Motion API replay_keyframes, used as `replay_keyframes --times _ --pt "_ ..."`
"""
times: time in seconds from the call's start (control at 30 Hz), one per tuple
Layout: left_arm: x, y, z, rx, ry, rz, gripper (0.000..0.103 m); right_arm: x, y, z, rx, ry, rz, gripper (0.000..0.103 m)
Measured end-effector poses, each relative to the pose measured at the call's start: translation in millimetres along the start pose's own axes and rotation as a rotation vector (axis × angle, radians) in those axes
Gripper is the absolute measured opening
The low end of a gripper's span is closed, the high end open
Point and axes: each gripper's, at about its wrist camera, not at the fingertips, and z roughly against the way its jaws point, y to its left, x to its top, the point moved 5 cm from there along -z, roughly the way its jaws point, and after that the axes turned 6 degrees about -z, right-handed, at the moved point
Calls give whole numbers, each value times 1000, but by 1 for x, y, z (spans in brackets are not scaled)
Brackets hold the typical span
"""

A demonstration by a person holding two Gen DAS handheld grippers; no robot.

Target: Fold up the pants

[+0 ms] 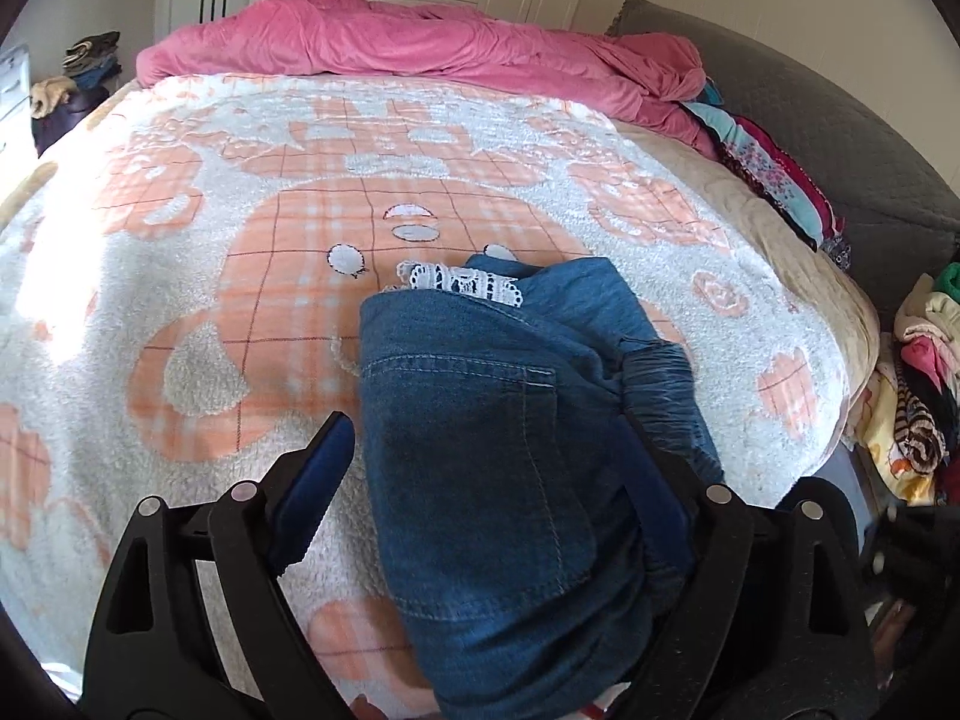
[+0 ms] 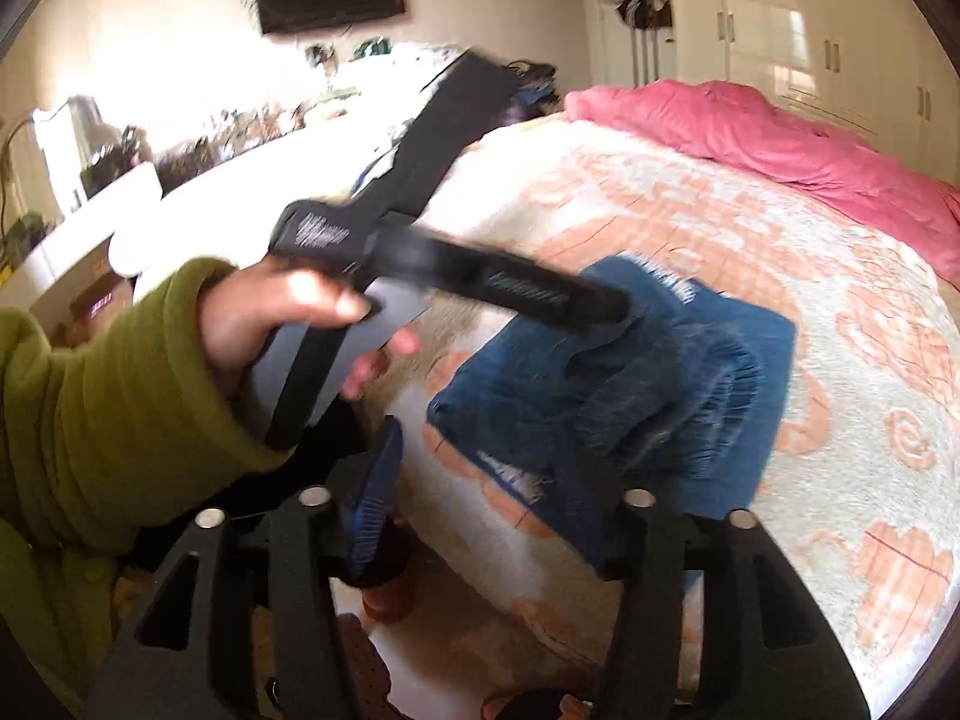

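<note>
Denim, soft and limp, is seen folded into a thick bundle: the pants (image 1: 516,450) lie on the blanket (image 1: 180,252) near the bed's front edge, lace trim (image 1: 462,285) peeking out at the far end. Moderate weight is judged, with layers likely to slide apart, so a hold across the gathered waistband (image 1: 666,384) is suggested. The left hand-held gripper (image 1: 492,468) is spread wide astride the bundle, nothing pinched. The right hand-held gripper (image 2: 480,492) is parted too, gripping nothing. Ample open blanket is left beyond; the pink duvet (image 1: 420,48) is kept well apart.
</note>
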Motion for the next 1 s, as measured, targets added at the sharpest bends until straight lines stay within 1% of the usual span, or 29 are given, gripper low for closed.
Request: replay_keyframes --times 0.07,0.13,0.17,0.23,0.3,0.37,0.5,0.6,0.63,0.83,1.0 --pt "-2 -2 5 7 -8 0 81 4 -9 7 -15 -26 -17 59" --pt "-5 -4 9 19 -11 -5 83 7 -10 11 -33 -48 -36 62" --pt "-6 -5 11 22 -11 -5 85 9 -16 15 -43 -62 -57 69" --pt "-9 -5 14 26 -12 -2 85 8 -23 19 -60 -85 -95 74" --pt "-11 -4 16 31 -12 2 87 7 -35 24 -69 -103 -137 75" --pt "-12 -2 18 37 -11 4 88 8 -46 24 -101 -114 -169 79" --pt "-15 1 20 49 -12 13 89 6 -73 23 -204 -118 -210 79" --pt "-17 5 17 57 -5 20 89 3 -92 15 -265 -98 -243 79" --pt "-18 6 16 59 -1 23 89 2 -97 12 -274 -90 -256 79" --pt "-25 13 5 65 23 42 91 -4 -120 -8 -279 -45 -325 80" --pt "-33 17 -9 33 50 73 91 -10 -133 -31 -244 9 -390 80"
